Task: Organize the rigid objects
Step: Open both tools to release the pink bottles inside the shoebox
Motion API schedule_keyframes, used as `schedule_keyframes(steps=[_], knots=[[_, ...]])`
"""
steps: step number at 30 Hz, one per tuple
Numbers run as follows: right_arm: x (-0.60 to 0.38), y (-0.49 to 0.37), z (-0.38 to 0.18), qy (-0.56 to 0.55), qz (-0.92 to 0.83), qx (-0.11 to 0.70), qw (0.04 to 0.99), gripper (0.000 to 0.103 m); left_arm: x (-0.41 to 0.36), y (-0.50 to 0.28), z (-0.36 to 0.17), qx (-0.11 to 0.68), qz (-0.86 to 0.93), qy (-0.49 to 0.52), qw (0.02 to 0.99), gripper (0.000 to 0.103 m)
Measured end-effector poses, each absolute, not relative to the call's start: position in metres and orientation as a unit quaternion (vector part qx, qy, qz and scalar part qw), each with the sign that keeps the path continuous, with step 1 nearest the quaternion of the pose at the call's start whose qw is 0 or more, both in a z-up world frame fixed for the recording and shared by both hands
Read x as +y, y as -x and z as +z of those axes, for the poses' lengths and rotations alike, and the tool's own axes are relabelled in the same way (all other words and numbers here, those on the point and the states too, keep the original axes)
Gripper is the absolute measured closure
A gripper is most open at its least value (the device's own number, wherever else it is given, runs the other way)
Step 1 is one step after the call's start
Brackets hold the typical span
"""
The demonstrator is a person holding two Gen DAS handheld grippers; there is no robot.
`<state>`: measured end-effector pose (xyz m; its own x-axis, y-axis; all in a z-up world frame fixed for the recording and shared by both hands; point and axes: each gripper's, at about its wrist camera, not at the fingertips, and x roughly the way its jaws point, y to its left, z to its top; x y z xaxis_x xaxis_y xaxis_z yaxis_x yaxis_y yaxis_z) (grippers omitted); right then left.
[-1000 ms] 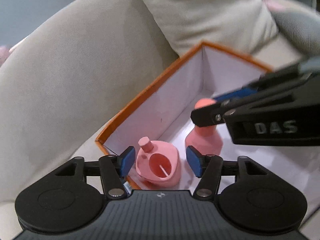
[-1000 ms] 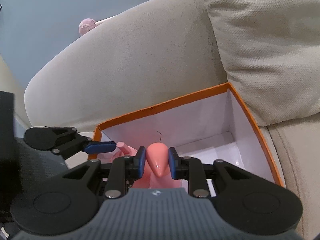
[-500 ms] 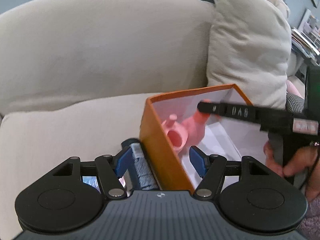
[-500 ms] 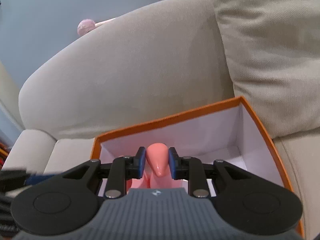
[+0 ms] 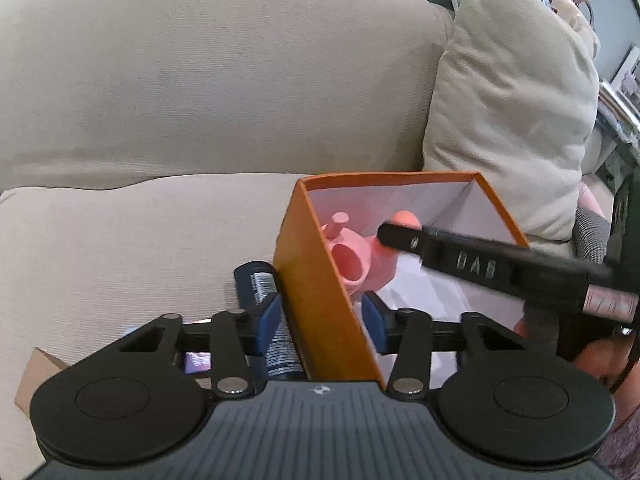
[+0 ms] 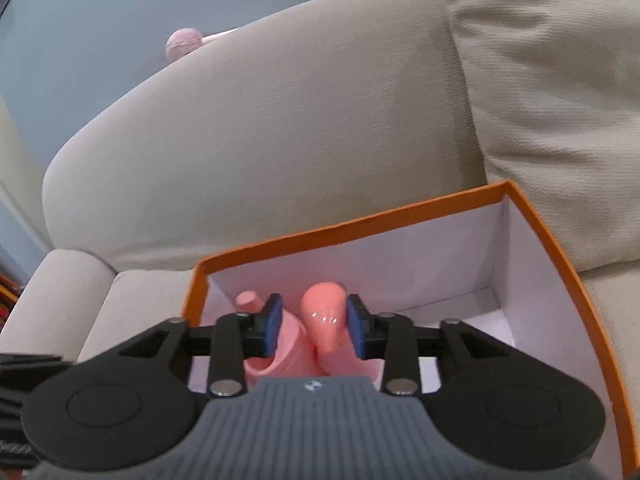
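An orange box [image 5: 320, 276] with a white inside stands on the beige sofa; it also shows in the right wrist view [image 6: 560, 248]. Inside it are a pink holder with a round hole [image 5: 350, 254] and a pink bottle-shaped piece [image 6: 324, 320]. My right gripper [image 6: 315, 328] is open, its pads on either side of the pink piece's tip without touching it. My left gripper [image 5: 324, 318] is open and empty, straddling the box's near corner. A dark blue tube [image 5: 266, 300] lies on the seat against the box's left wall.
A beige cushion [image 5: 508, 112] leans behind the box on the right. A brown cardboard piece [image 5: 36, 376] lies at the left on the seat. The sofa backrest [image 5: 200, 80] rises behind. A pink ball on a stick [image 6: 182, 42] shows above the sofa arm.
My right gripper opened and let go of the pink piece, which now stands in the box. My left gripper drew back out of the box to its near corner.
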<state>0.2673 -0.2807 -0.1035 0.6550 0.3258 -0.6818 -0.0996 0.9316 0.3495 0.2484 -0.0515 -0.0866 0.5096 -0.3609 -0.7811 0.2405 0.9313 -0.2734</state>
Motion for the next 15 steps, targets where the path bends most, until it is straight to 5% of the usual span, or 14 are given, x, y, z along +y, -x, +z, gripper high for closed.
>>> schedule_keyframes(steps=[4,15], knots=[[-0.279,-0.264,-0.108,-0.113,0.125,0.42,0.892,0.033,-0.048,-0.248,-0.085,0.458,-0.175,0.072,0.868,0.055],[-0.251,-0.283,-0.139,-0.043,0.151,0.485,0.86,0.031,-0.038,-0.249,-0.084,0.459,-0.168,0.101,0.866,0.055]])
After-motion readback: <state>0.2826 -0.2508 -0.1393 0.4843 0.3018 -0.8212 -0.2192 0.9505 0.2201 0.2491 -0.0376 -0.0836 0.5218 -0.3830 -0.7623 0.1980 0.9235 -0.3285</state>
